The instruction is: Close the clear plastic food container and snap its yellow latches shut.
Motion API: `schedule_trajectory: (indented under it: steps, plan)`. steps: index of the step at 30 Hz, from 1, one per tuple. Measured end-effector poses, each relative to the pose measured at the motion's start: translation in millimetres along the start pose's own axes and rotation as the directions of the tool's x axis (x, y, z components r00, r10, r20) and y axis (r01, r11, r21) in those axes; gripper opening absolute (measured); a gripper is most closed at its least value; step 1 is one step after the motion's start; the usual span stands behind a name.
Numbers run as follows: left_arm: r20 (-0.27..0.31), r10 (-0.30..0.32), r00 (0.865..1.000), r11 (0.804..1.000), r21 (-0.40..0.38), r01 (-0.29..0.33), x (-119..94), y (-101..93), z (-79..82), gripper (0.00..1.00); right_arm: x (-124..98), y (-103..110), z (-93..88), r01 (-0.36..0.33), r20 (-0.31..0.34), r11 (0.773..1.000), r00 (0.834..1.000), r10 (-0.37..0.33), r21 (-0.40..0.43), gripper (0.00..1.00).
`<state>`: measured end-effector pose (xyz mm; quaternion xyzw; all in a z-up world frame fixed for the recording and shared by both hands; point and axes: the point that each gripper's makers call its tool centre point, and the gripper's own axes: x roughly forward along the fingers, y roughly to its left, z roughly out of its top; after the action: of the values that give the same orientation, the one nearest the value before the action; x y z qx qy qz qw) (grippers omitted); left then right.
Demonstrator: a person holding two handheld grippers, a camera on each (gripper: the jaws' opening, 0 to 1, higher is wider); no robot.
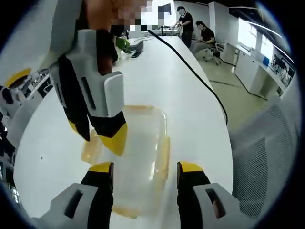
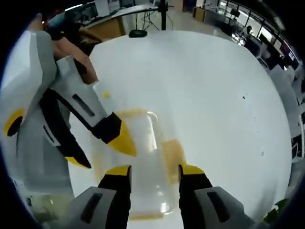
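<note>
Left hand-held gripper [image 1: 145, 168] – jaws wide, nothing gripped | right hand-held gripper [image 2: 155, 171] – wide, over container [image 1: 138, 157]

Under my hands there is a long white table with a smooth top [image 1: 171, 86]. On it lies the clear plastic food container with yellow latches [image 1: 143, 143], flat on the surface, near my side of the table. A thin black cable [image 1: 190, 67] runs along the table toward its far end. At that far end I see some small dark objects [image 1: 136, 54], too blurred to name.
</note>
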<state>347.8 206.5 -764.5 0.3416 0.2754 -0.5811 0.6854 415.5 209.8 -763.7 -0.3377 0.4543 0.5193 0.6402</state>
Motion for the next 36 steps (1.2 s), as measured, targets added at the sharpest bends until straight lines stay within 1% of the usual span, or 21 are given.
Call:
schedule_trajectory:
  steps: [3, 4, 5, 7, 10, 12, 15, 18, 20, 21, 26, 29, 31, 32, 33, 34, 35, 36]
  plan:
    - [0.002, 0.011, 1.0, 1.0, 0.008, -0.011, 1, 1.1, -0.6, 0.51, 4, 1, -0.7, -0.022, -0.007, 1.0, 1.0, 0.022, -0.014, 0.37]
    - [0.006, 0.016, 1.0, 1.0, 0.01, -0.016, 0, 1.3, -0.2, 0.5, 4, 0, 1.9, -0.031, 0.005, 1.0, 0.999, 0.031, -0.001, 0.39]
    - [0.006, 0.018, 1.0, 1.0, 0.009, -0.018, 0, 1.6, 0.0, 0.5, 4, -1, 2.2, -0.033, 0.004, 0.999, 0.999, 0.033, -0.006, 0.39]
    - [0.006, 0.022, 1.0, 1.0, 0.005, -0.022, 1, 1.7, 0.4, 0.5, 5, 0, 1.4, -0.057, -0.003, 0.998, 0.998, 0.057, -0.009, 0.39]
    - [-0.005, 0.035, 0.999, 0.999, 0.032, -0.035, 2, 2.5, -1.0, 0.49, 7, 1, 1.1, -0.095, -0.011, 0.995, 0.995, 0.095, -0.015, 0.38]
    - [-0.009, 0.041, 0.999, 0.998, 0.041, -0.041, 2, 3.9, -1.3, 0.47, 8, 1, 1.0, -0.108, -0.017, 0.994, 0.994, 0.107, -0.025, 0.38]
    - [-0.016, 0.043, 0.999, 0.998, 0.042, -0.043, 2, 4.4, -1.4, 0.46, 9, 6, 1.6, -0.146, -0.033, 0.988, 0.989, 0.145, -0.04, 0.35]
    - [-0.019, 0.046, 0.999, 0.998, 0.046, -0.046, 3, 4.2, -1.7, 0.46, 10, 5, 1.6, -0.162, -0.044, 0.986, 0.986, 0.161, -0.043, 0.35]
    - [-0.039, 0.06, 0.997, 0.995, 0.085, -0.056, 4, 3.3, -3.0, 0.46, 11, 6, 1.2, -0.171, -0.048, 0.984, 0.984, 0.169, -0.044, 0.35]
    - [-0.047, 0.066, 0.997, 0.994, 0.09, -0.061, 5, 2.3, -2.8, 0.46, 11, 6, 0.8, -0.18, -0.05, 0.983, 0.983, 0.178, -0.046, 0.35]
    - [-0.055, 0.086, 0.995, 0.994, 0.078, -0.081, 6, 3.1, -3.3, 0.45, 11, 8, 0.9, -0.199, -0.066, 0.979, 0.979, 0.195, -0.055, 0.34]
    - [-0.055, 0.106, 0.993, 0.991, 0.088, -0.101, 8, 1.7, -3.8, 0.44, 13, 7, 0.7, -0.212, -0.07, 0.975, 0.976, 0.208, -0.06, 0.33]
    - [-0.061, 0.116, 0.991, 0.99, 0.091, -0.11, 8, 3.3, -3.6, 0.43, 14, 8, 1.1, -0.222, -0.088, 0.973, 0.972, 0.217, -0.057, 0.32]
    - [-0.065, 0.118, 0.991, 0.989, 0.095, -0.112, 8, 3.4, -3.2, 0.42, 15, 9, 1.1, -0.228, -0.114, 0.971, 0.969, 0.219, -0.076, 0.32]
    - [-0.092, 0.166, 0.982, 0.975, 0.166, -0.149, 8, 10.7, -4.6, 0.4, 16, 9, 0.5, -0.229, -0.122, 0.971, 0.968, 0.22, -0.066, 0.31]
    - [-0.085, 0.145, 0.986, 0.986, 0.099, -0.136, 16, 0.7, -3.4, 0.39, 17, 9, 0.7, -0.242, -0.125, 0.968, 0.965, 0.232, -0.069, 0.31]
    - [-0.084, 0.147, 0.986, 0.985, 0.102, -0.138, 12, 3.9, -2.6, 0.39, 18, 9, 0.3, -0.263, -0.13, 0.963, 0.959, 0.253, -0.064, 0.3]
    - [-0.078, 0.142, 0.987, 0.987, 0.093, -0.134, 9, 3.8, -1.4, 0.39, 19, 8, -0.3, -0.283, -0.148, 0.953, 0.953, 0.266, -0.109, 0.29]
